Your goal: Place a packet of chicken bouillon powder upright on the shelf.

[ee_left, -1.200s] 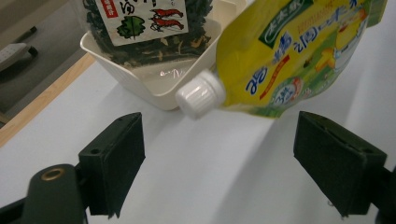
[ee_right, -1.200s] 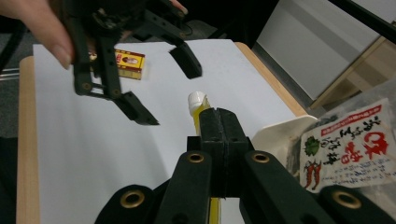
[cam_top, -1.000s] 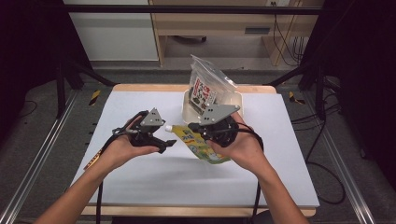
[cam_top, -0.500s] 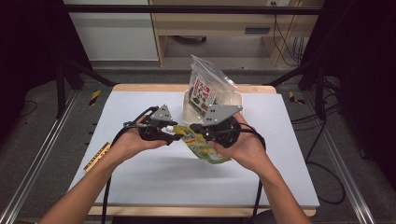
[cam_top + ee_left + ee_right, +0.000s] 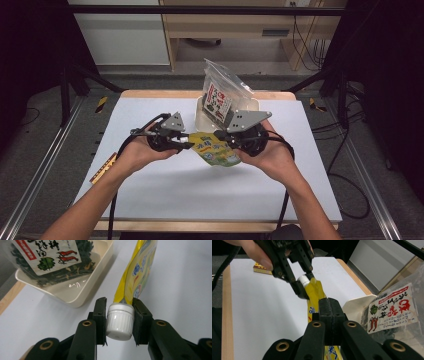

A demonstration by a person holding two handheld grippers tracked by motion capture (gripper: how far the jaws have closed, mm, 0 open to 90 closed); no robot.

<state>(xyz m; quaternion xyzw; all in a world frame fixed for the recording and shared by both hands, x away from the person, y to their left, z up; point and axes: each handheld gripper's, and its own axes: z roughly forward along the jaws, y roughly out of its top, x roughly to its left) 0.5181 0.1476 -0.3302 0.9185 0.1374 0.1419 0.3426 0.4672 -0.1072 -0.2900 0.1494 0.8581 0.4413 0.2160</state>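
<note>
Your left gripper (image 5: 119, 322) jaws just closed onto the white cap (image 5: 119, 321) of the yellow pouch (image 5: 215, 150); right gripper (image 5: 331, 311) clamps the pouch, both just in front of the cream tub (image 5: 250, 103).

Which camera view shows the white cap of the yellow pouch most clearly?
The left gripper view: the white cap sits close up, ribbed, with both black pads pressed on its sides. In the right gripper view the cap is small and partly hidden. In the high view it is too small to make out.
</note>
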